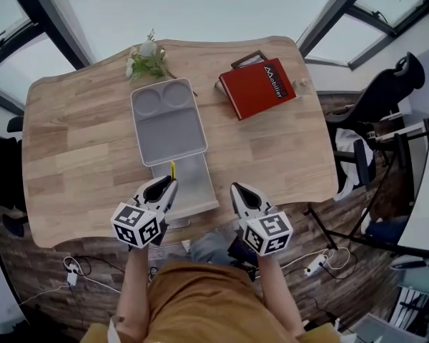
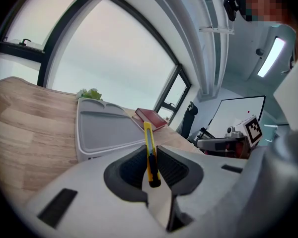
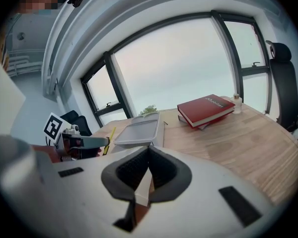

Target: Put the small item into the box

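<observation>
My left gripper is shut on a small yellow utility knife, which sticks up from between the jaws over the table's near edge. The left gripper view shows the knife clamped upright between the dark pads. Just beyond it lies the open grey box, a shallow tray with two round pockets at its far end, and its grey flap reaches toward me. My right gripper hovers right of the flap, shut, nothing between its jaws. The right gripper view also catches the knife.
A red book lies on another book at the far right of the wooden table, with a small bottle beside it. A sprig of flowers lies at the far edge. A black chair stands off the table's right side.
</observation>
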Motion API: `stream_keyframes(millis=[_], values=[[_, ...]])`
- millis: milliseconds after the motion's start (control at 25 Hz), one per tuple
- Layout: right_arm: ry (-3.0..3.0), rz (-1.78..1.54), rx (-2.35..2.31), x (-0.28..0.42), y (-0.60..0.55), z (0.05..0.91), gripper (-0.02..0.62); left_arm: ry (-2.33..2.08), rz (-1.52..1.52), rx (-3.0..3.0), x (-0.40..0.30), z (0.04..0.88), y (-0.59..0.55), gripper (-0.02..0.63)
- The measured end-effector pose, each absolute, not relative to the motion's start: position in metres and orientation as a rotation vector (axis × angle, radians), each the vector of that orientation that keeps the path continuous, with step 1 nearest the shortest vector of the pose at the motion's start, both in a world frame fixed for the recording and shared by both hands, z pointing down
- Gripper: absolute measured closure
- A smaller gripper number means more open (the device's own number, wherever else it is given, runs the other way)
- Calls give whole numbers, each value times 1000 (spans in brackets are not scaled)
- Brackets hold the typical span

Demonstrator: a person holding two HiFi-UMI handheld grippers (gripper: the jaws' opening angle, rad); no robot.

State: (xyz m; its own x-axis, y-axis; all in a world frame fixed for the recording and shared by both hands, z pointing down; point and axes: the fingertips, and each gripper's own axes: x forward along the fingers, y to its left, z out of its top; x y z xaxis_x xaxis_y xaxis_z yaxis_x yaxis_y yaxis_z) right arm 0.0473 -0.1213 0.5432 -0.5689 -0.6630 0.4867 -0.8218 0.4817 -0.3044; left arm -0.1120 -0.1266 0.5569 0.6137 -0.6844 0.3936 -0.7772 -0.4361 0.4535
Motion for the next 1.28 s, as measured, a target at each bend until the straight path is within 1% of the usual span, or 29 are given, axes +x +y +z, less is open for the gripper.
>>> stream_keyframes(millis=[200,1280], values=[[-2416,762,1257,50,-120,549,591,-1108,335,2200,-109,577,-123,543],[-2375,823,1239,56,-128,570,591,-936,717,2108,-86,622,-120,543]])
